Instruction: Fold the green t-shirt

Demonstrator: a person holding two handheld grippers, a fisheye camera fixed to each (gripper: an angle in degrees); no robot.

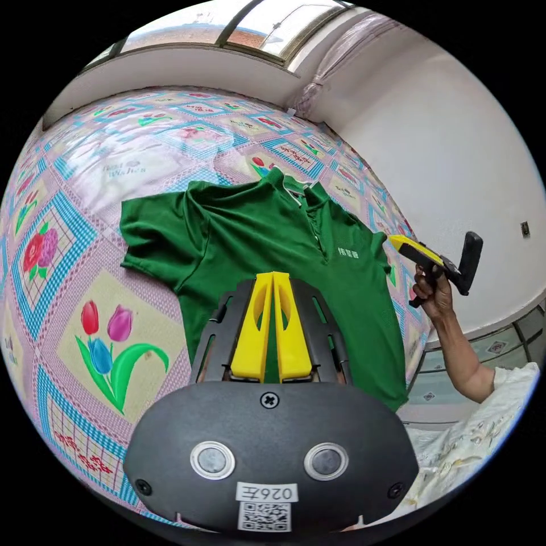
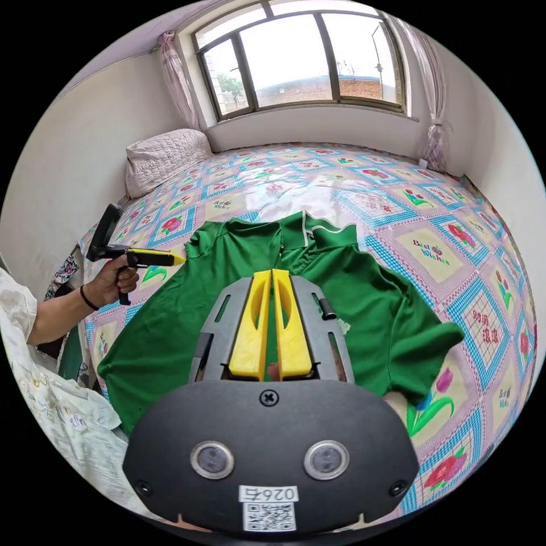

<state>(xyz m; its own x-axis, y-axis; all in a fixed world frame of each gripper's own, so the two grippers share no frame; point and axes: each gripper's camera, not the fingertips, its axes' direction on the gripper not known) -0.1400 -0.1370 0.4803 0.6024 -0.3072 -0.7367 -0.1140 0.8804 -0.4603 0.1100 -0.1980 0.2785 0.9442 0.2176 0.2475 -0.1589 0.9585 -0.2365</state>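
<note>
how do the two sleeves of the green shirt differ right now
In the right gripper view, the green t-shirt's sleeve nearer the pillow looks bunched close against the body, while the other sleeve juts out onto the floral bedsheet. The jutting sleeve's tip lies on a tulip print; the bunched one stops near a person's hand. Both are short, green and unfolded.

floral bedsheet (image 2: 432,250), pillow (image 2: 162,156), window (image 2: 301,57)

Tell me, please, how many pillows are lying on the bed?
1. A single pale quilted pillow lies at the bed's far corner by the wall, left of the window in the right gripper view. Others could be hidden outside the frame.
</note>
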